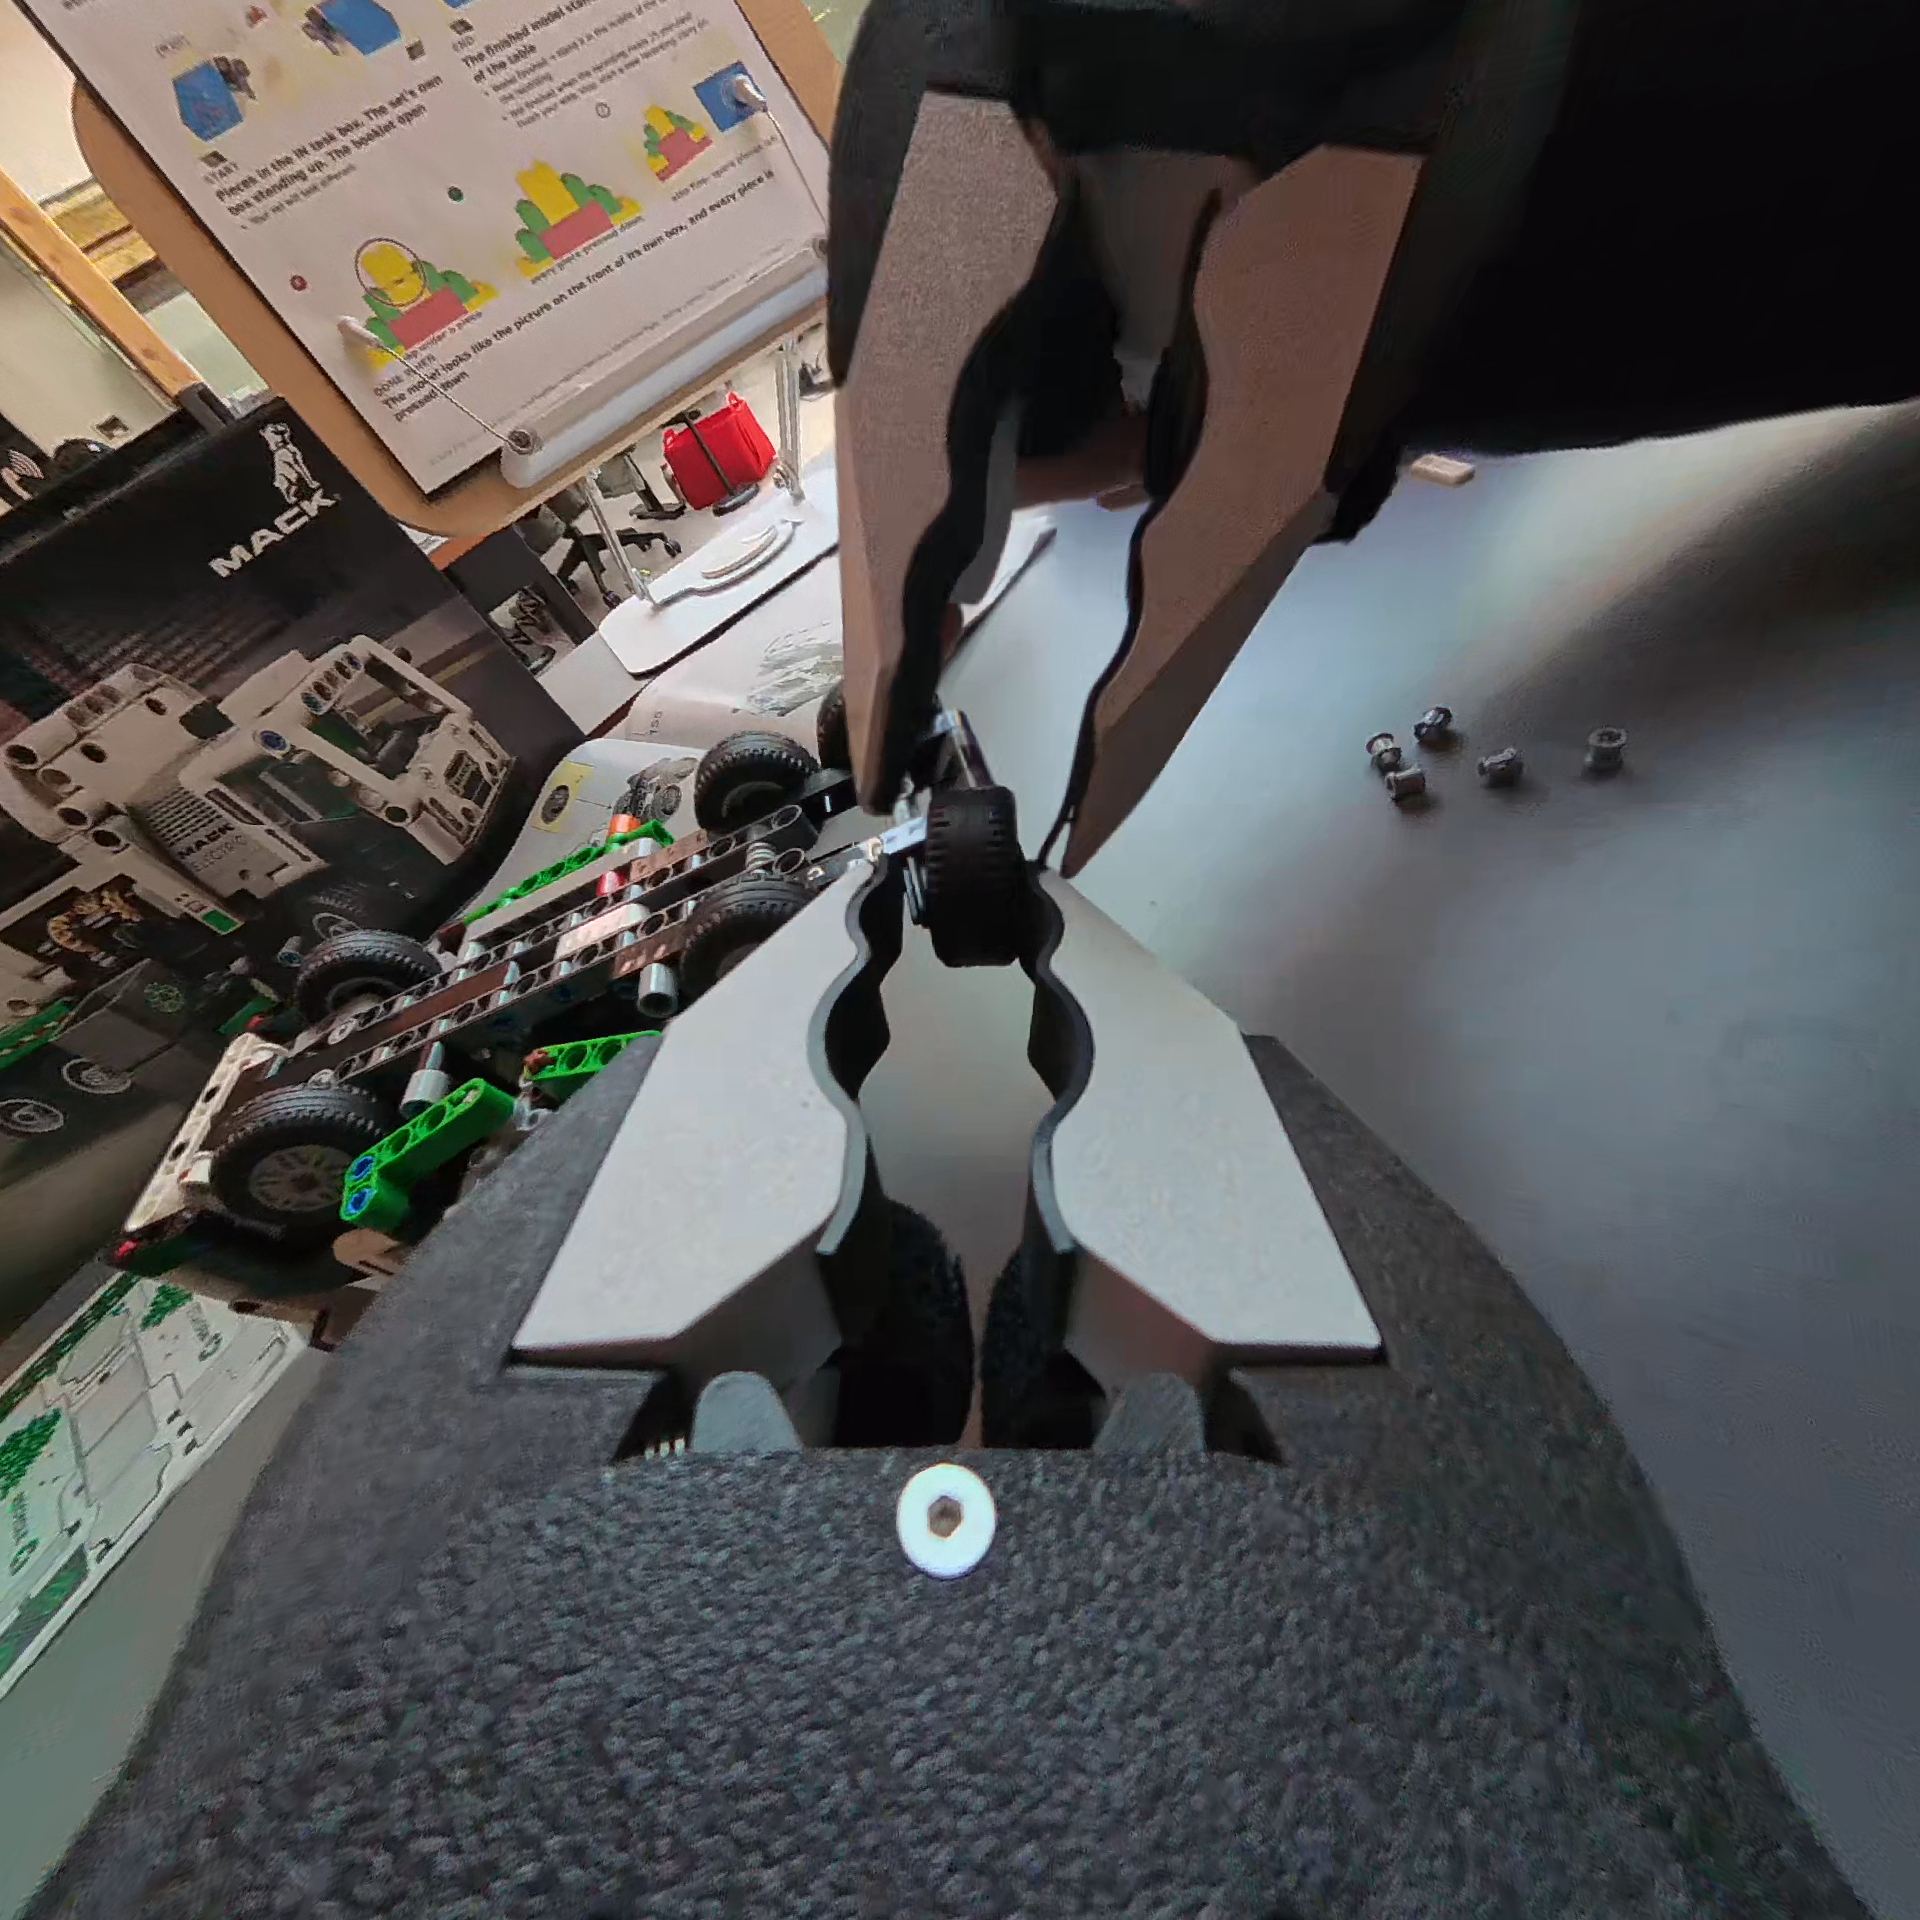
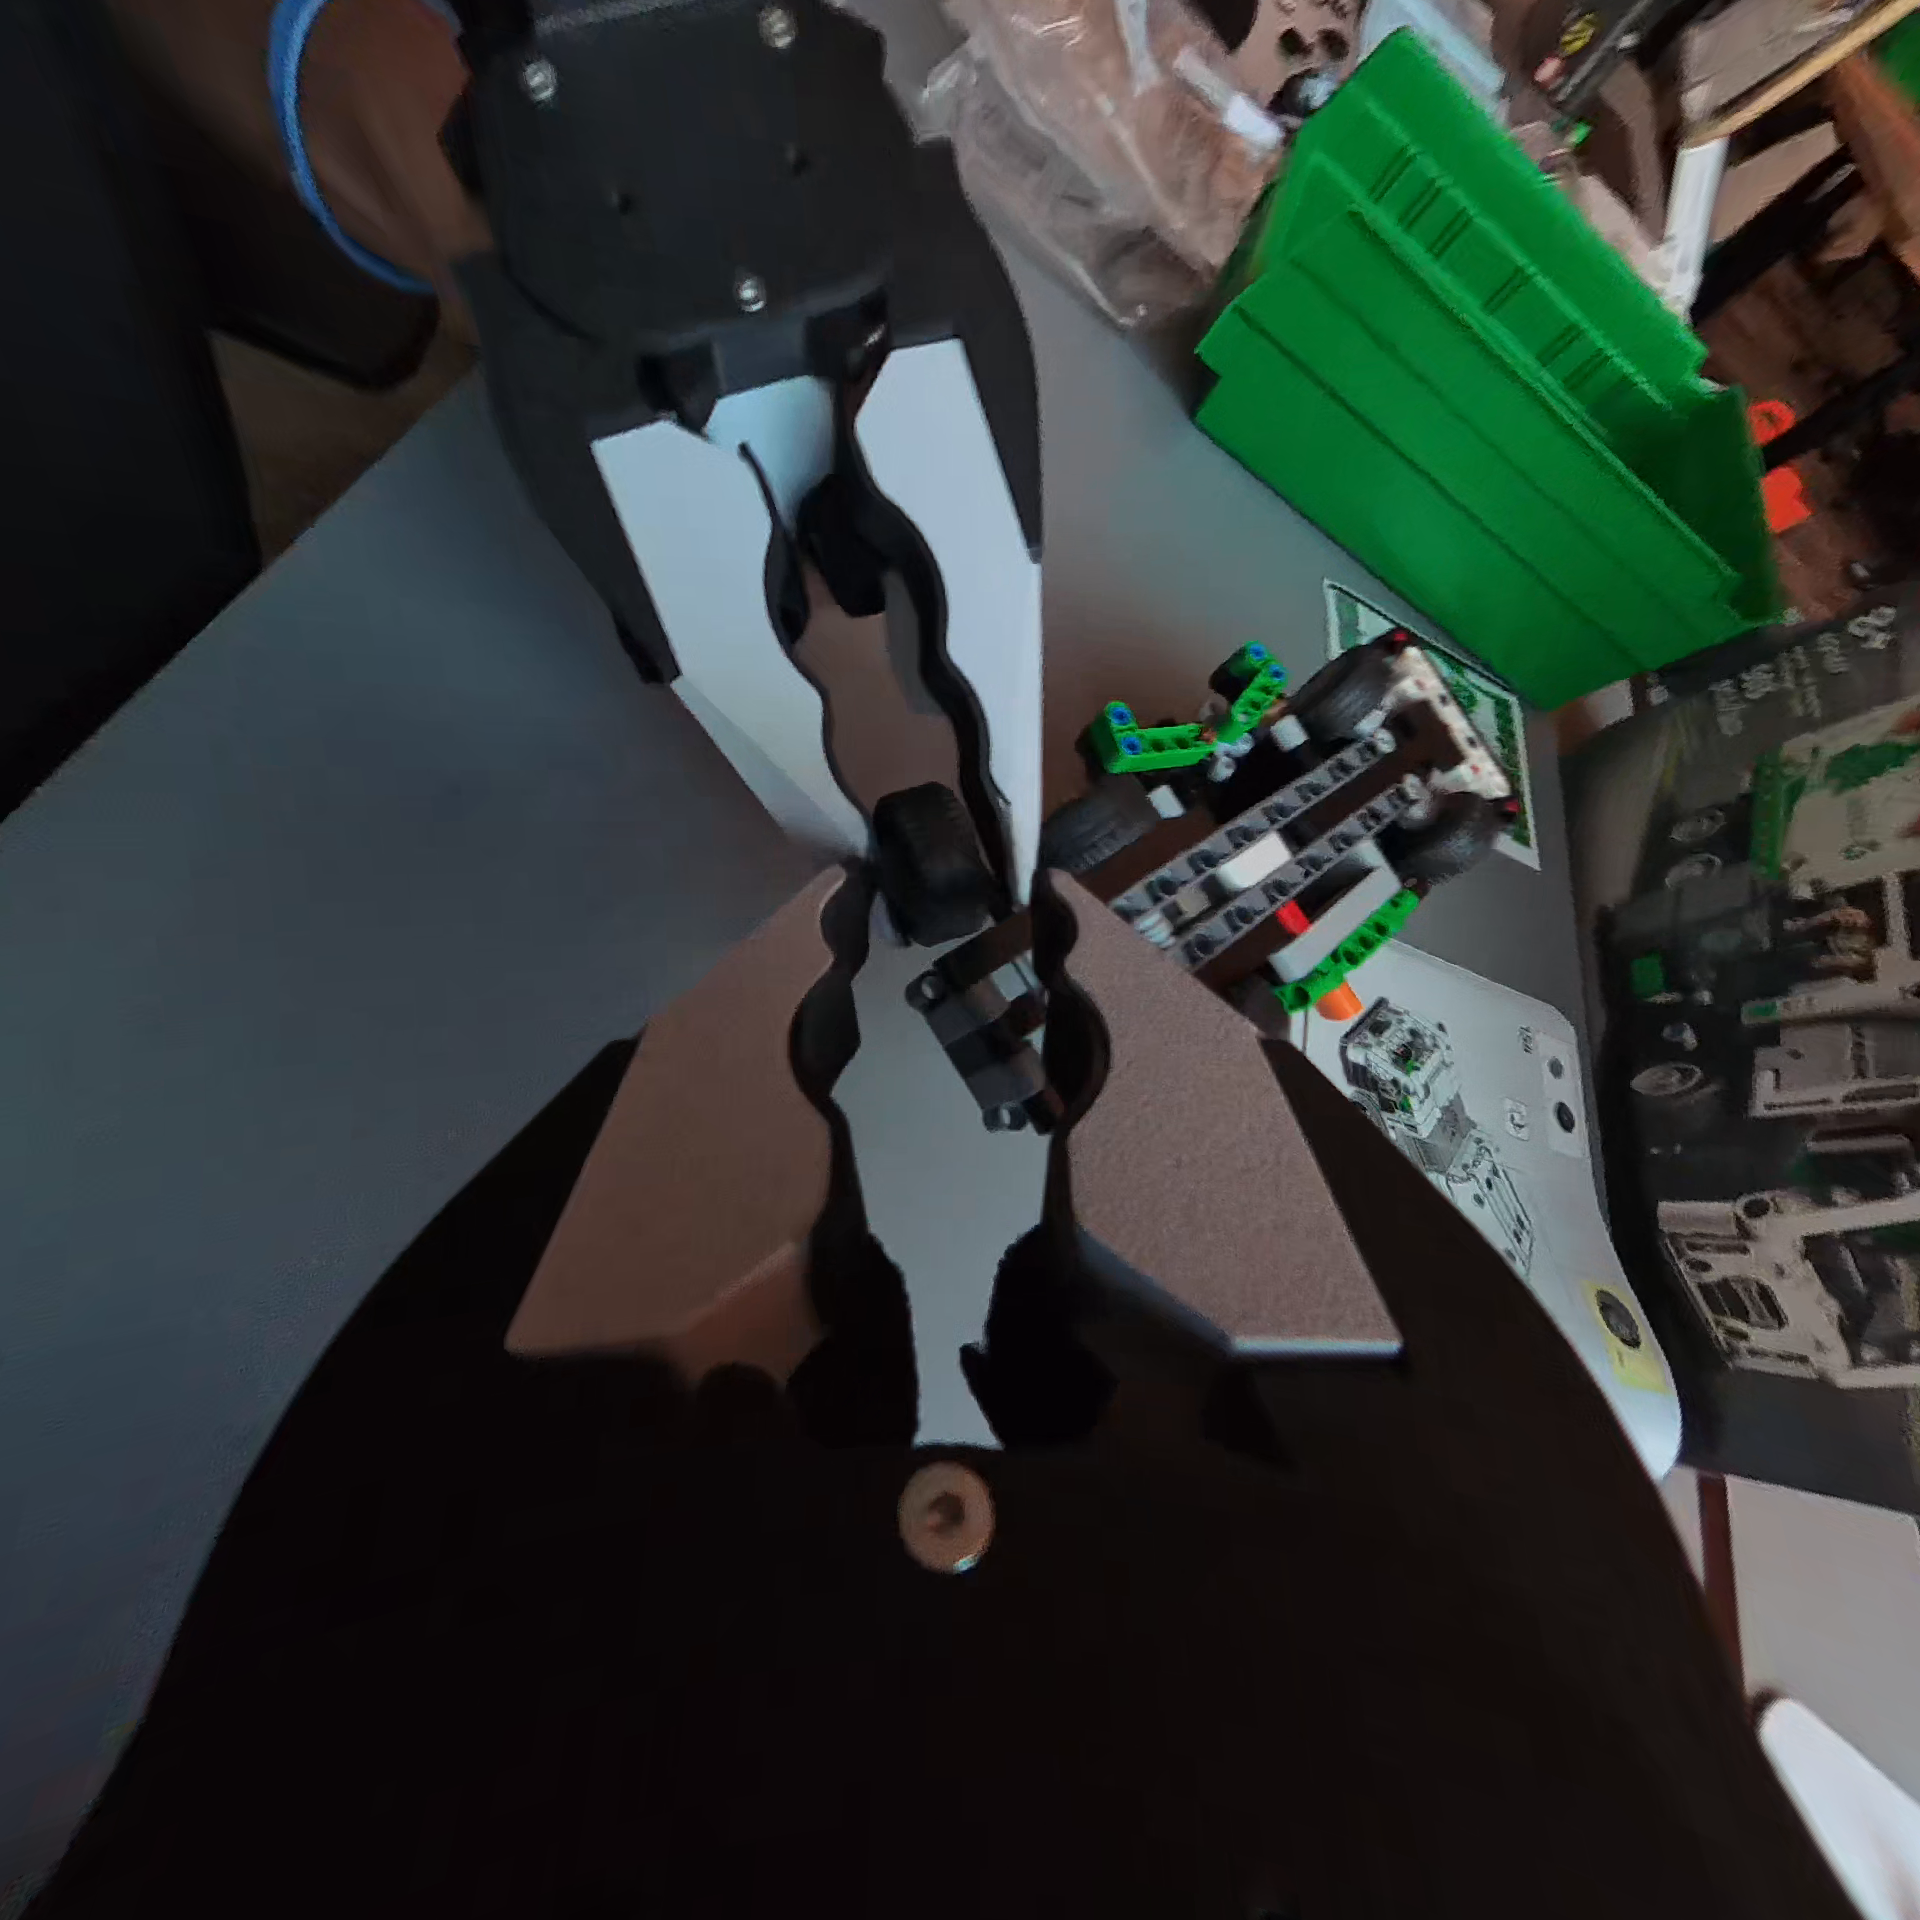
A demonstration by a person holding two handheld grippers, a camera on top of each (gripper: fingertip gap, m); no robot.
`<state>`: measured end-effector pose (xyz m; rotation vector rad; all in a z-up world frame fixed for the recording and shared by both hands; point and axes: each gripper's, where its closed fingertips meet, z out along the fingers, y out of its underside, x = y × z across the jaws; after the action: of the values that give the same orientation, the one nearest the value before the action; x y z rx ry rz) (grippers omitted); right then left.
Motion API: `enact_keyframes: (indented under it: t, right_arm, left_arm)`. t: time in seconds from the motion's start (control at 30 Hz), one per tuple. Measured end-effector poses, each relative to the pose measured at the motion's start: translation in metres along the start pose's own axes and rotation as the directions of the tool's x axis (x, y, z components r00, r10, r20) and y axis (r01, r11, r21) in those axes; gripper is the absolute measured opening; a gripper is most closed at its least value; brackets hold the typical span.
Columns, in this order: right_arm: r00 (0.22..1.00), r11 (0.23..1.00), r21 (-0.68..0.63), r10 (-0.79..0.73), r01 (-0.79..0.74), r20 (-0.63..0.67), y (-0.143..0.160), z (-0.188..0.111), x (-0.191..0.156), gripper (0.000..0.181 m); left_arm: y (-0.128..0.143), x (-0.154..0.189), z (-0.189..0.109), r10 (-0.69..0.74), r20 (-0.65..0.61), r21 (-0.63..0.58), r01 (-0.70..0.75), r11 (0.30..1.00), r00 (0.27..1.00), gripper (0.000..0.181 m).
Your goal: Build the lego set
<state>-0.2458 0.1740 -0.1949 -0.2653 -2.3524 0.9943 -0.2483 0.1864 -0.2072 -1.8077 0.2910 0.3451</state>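
Left wrist view: a small black wheel (image 1: pixel 971 878) is clamped at the left gripper (image 1: pixel 961 883) tips, while its axle subassembly (image 2: pixel 987 1023), pointing toward the right gripper (image 2: pixel 940 904), is pinched there, beside the truck chassis (image 1: pixel 540 956).

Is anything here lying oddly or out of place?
Yes: the truck chassis lies belly-up, wheels in the air, on the booklet. That may be deliberate while the left gripper holds a wheel at its front end. Five small grey pins also lie scattered loose on the table.
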Motion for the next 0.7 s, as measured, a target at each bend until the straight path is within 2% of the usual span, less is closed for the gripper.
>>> enact_keyframes:
  t: [0.1, 0.2, 0.3, 0.37, 0.47, 0.7]
  right_arm:
    - [0.998, 1.0, -0.013, -0.007, 0.008, 0.063, 0.001, 0.004, -0.002, 0.015]
    - [0.997, 0.999, -0.028, 0.047, -0.045, 0.067, 0.002, 0.005, -0.001, 0.014]
    - [0.984, 0.983, -0.067, 0.172, -0.168, 0.044, 0.005, 0.007, 0.0, 0.013]
    - [0.958, 0.954, -0.098, 0.287, -0.284, 0.01, 0.005, 0.01, -0.001, 0.013]
    - [0.885, 0.875, -0.136, 0.461, -0.465, -0.067, 0.005, 0.015, -0.003, 0.013]
    - [0.767, 0.755, -0.147, 0.613, -0.639, -0.19, 0.004, 0.017, -0.005, 0.013]
  left_arm:
    - [0.004, -0.003, 0.001, 0.06, 0.03, -0.014, -0.059, 0.998, 0.998, 0.02]
    - [0.006, -0.005, -0.002, 0.077, 0.073, -0.033, -0.075, 0.997, 0.994, 0.024]
    - [0.009, -0.012, -0.01, 0.166, 0.227, -0.095, -0.148, 0.984, 0.96, 0.037]
    - [0.009, -0.013, -0.017, 0.252, 0.324, -0.14, -0.217, 0.966, 0.912, 0.037]
    - [0.007, -0.007, -0.021, 0.31, 0.386, -0.175, -0.261, 0.949, 0.869, 0.035]
    - [0.01, -0.009, -0.015, 0.252, 0.39, -0.179, -0.196, 0.964, 0.886, 0.03]
